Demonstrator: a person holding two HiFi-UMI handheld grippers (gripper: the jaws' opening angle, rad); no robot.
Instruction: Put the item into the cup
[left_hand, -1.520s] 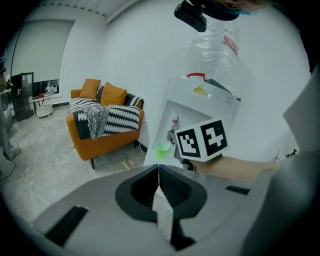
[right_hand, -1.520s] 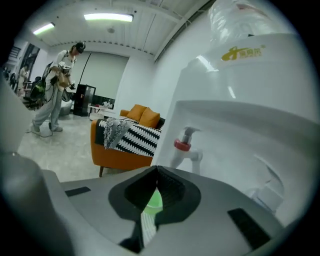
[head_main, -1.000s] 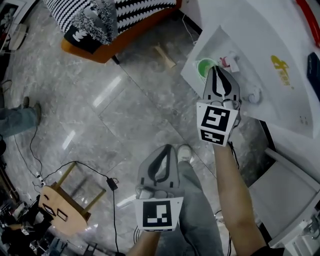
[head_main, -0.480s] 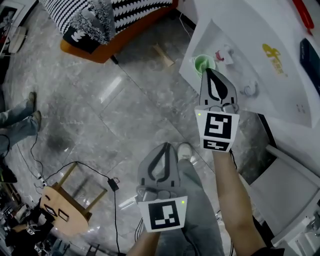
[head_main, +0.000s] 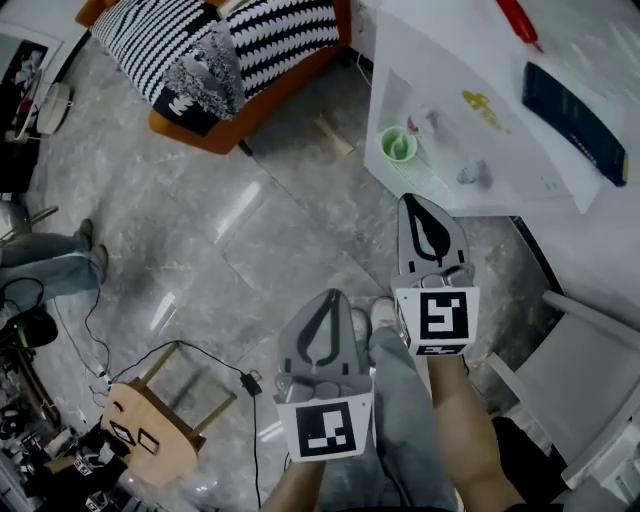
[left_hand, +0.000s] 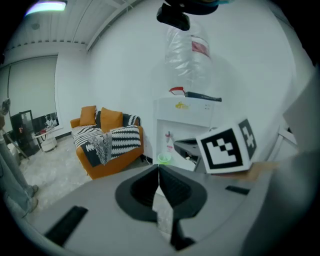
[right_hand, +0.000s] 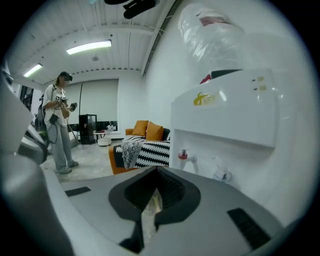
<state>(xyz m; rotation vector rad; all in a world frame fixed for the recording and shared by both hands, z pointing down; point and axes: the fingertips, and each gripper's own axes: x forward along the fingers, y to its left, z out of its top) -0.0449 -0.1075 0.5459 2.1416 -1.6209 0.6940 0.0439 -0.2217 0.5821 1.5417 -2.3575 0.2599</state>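
Observation:
A small green cup (head_main: 398, 144) stands in the recess of the white water dispenser (head_main: 470, 60); something pale shows inside it, too small to name. My right gripper (head_main: 413, 201) hangs shut over the floor, a short way in front of the dispenser and apart from the cup. My left gripper (head_main: 327, 297) is shut too, lower and nearer my legs. In the left gripper view the cup (left_hand: 164, 159) sits just past the closed left gripper (left_hand: 158, 168). From the right gripper (right_hand: 157, 171) I see the red tap (right_hand: 183, 154); the cup is hidden.
An orange sofa with striped cushions (head_main: 230, 50) stands at the back left. A wooden stool (head_main: 150, 440) and cables (head_main: 120, 340) lie on the marble floor at lower left. A person (right_hand: 59, 127) stands far off. A white frame (head_main: 590, 380) is at the right.
My right gripper has drawn back from the green cup toward my body. The dispenser now sits farther up in the head view. The left gripper has hardly moved.

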